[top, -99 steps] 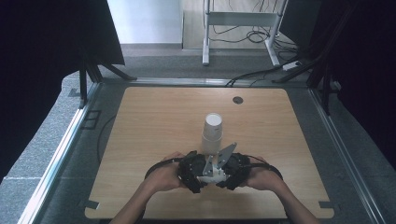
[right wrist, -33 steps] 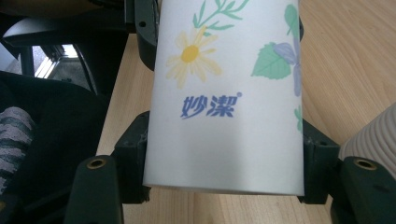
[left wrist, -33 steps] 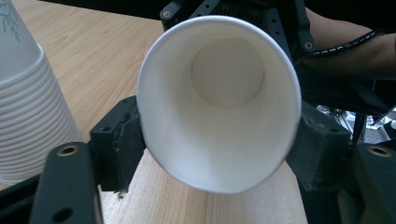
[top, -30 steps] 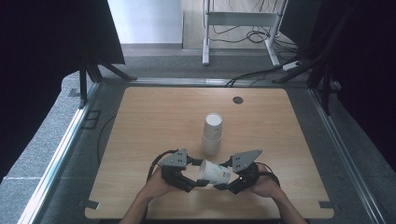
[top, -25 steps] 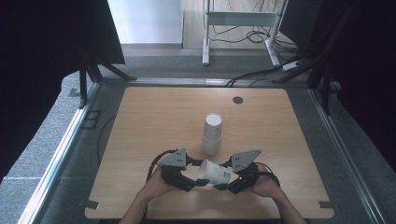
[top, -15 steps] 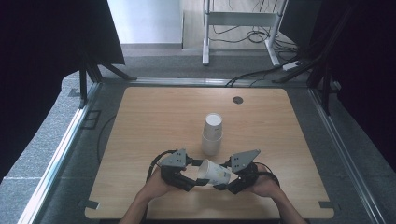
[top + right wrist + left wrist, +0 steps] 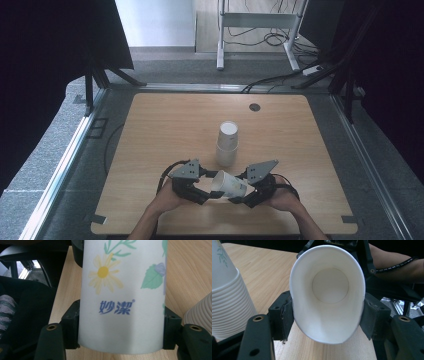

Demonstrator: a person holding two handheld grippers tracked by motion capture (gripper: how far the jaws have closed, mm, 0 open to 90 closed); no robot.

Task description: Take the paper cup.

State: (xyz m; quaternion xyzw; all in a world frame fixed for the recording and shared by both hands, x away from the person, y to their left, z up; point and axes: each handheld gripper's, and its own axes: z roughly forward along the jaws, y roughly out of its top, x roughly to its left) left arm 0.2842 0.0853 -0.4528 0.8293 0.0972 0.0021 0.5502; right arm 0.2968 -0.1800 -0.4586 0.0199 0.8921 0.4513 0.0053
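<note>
Now that the left gripper (image 7: 206,194) has just been closing onto the paper cup's (image 7: 229,184) rim, squashing it oval, both it and the right gripper (image 7: 241,198) are clamping the cup sideways near the worktop's (image 7: 150,130) front edge, just in front of the cup stack (image 7: 227,144), so a handover looks likely.

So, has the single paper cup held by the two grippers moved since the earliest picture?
Yes. The cup has come toward the table's near edge, away from the cup stack; before, it sat right against the stack's base.

A lab-like recording space: a bare wooden table (image 7: 165,125) ringed by black curtains (image 7: 45,60), cables (image 7: 270,37) on the floor.
</note>
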